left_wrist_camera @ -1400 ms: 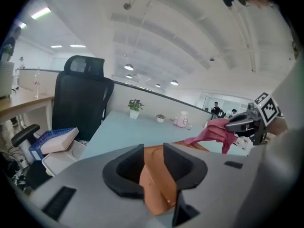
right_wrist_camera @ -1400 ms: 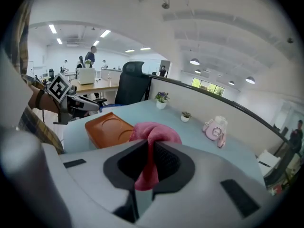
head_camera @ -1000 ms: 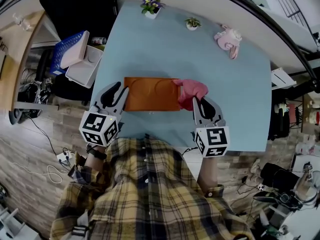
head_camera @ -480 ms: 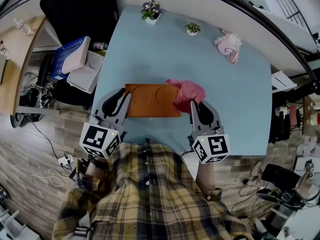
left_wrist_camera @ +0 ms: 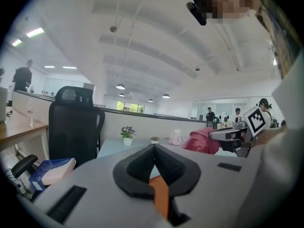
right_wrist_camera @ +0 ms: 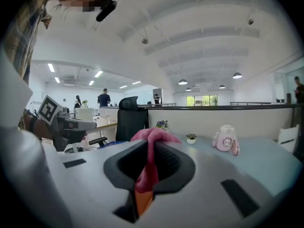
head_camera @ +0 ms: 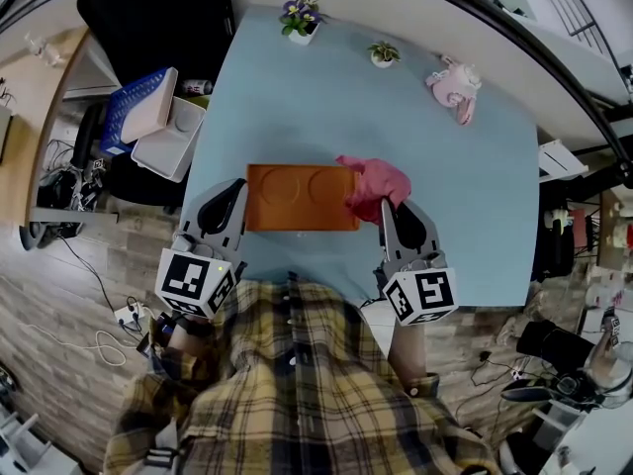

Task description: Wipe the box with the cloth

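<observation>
A flat orange box (head_camera: pixel 297 196) lies on the light blue table (head_camera: pixel 465 216) close to the person. My left gripper (head_camera: pixel 240 188) sits at the box's left edge. In the left gripper view its jaws (left_wrist_camera: pixel 153 148) have come together, with an orange strip of the box (left_wrist_camera: pixel 160 194) pinched between them. My right gripper (head_camera: pixel 388 206) is at the box's right end, shut on a pink cloth (head_camera: pixel 376 184) that is bunched over that end. The cloth (right_wrist_camera: pixel 149 170) hangs between the pads in the right gripper view.
Two small potted plants (head_camera: pixel 300 13) (head_camera: pixel 382 53) and a pink toy (head_camera: pixel 450 82) stand at the table's far edge. Off the table's left side are a blue basket (head_camera: pixel 134 107), white trays and a black office chair (head_camera: pixel 148 18).
My left gripper's jaws, open beside the box's left edge a second ago, have closed onto it. The right gripper still holds the cloth and has barely shifted.
</observation>
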`<state>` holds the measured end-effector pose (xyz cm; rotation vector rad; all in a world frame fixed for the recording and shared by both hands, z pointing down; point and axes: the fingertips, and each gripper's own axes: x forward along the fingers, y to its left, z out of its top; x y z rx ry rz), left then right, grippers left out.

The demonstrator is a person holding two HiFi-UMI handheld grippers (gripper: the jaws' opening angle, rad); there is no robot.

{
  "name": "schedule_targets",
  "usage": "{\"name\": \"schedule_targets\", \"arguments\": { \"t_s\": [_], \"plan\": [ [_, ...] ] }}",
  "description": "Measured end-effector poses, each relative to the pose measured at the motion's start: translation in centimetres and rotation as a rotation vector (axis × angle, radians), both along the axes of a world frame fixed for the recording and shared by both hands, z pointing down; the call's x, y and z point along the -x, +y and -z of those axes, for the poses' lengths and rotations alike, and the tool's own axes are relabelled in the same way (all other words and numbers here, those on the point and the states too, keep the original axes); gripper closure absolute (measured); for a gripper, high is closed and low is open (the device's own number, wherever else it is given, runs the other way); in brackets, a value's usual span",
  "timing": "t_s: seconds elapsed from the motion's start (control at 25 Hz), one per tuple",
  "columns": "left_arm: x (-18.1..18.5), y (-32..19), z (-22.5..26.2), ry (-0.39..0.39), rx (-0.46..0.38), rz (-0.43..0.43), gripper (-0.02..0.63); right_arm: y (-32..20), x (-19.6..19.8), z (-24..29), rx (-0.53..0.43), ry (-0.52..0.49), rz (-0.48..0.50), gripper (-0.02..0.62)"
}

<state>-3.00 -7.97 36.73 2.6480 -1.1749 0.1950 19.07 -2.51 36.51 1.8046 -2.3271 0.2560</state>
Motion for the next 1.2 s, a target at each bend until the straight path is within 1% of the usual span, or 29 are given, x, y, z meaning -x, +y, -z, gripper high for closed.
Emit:
{"name": "schedule_targets", "arguments": {
  "t_s": [0.4, 0.84, 1.2],
  "plan": [
    [-0.28, 0.25, -0.45, -0.006, 0.013, -0.015, 0.615, 0.13, -0.3, -0.04, -0.004, 0.005, -0.015, 0.558],
    [-0.34, 0.34, -0.61, -0.011, 0.016, -0.018, 0.615, 0.23, -0.16, -0.22, 0.007, 0.018, -0.006, 0.56],
    [-0.05, 0.05, -0.78, -0.01, 0.02, -0.015, 0.615, 0.31, -0.55, -0.52, 0.019, 0.017, -0.033, 0.56]
  ]
}}
